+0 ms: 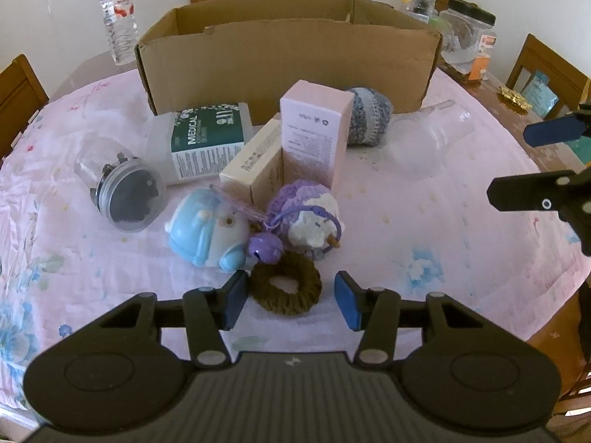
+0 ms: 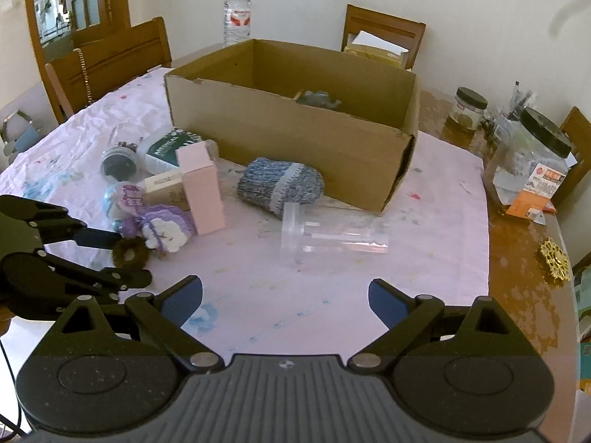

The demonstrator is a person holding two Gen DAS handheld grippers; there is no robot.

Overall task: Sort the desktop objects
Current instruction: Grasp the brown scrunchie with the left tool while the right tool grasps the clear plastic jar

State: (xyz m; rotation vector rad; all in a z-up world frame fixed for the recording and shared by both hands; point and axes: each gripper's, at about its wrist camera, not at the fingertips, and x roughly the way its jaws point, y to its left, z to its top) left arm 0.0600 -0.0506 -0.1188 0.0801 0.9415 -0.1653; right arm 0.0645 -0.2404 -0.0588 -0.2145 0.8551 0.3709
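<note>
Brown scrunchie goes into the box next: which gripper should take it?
Left. The left gripper is open with its jaws either side of the brown scrunchie. The right gripper, also open, faces bare cloth nearer the clear plastic container.

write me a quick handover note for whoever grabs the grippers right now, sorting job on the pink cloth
Left gripper: open, low over the cloth, jaws either side of the brown hair scrunchie, not closed on it.
Right gripper: open, empty, hovering over bare cloth in front of the clear plastic jar lying on its side.
Cardboard box: holds at least one dark item in its far corner.
Still on the cloth: pink carton, cream carton, medical bottle, jar of dark clips, blue toy, purple crochet piece, blue knit pouch.
Next, probably: close on the scrunchie and box it.
</note>
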